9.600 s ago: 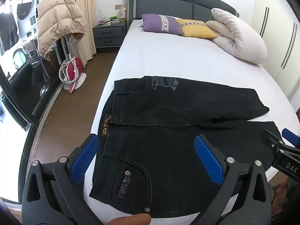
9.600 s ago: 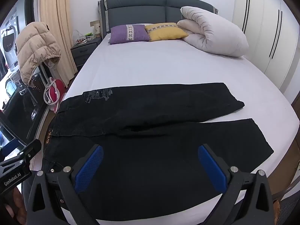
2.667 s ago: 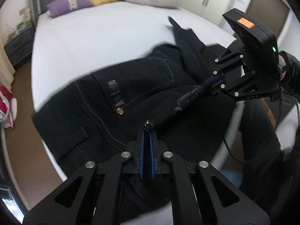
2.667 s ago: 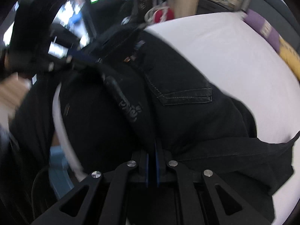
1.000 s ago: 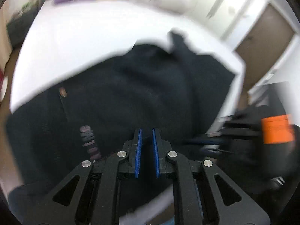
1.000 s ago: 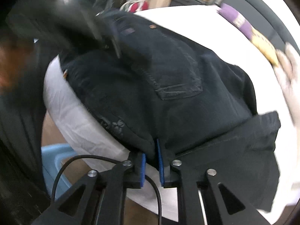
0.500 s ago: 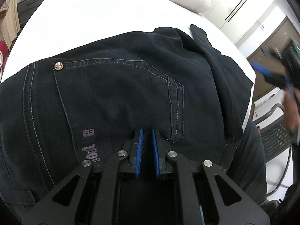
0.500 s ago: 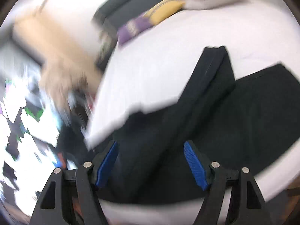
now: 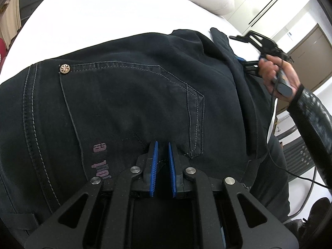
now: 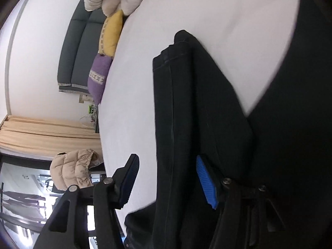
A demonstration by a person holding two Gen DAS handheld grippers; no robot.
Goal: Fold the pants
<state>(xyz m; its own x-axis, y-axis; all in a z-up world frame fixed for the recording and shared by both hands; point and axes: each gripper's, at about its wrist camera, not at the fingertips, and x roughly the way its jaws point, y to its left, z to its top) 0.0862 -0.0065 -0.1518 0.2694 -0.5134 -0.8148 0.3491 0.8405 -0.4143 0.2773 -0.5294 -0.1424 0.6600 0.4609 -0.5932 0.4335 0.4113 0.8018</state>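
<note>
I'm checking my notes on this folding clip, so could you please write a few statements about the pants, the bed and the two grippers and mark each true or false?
1. The pants are black and lie on the white bed. True.
2. The left gripper has its jaws wide open. False: they stand nearly together, low over the seat of the pants, with nothing seen clamped between them.
3. The right gripper has its jaws apart. True: they have just been closing, with a pant leg lying between them and the pads not pressing on it.
4. A yellow pillow and a purple pillow sit by the headboard. True.
5. A red pillow lies on the bed. False: none shows.
</note>
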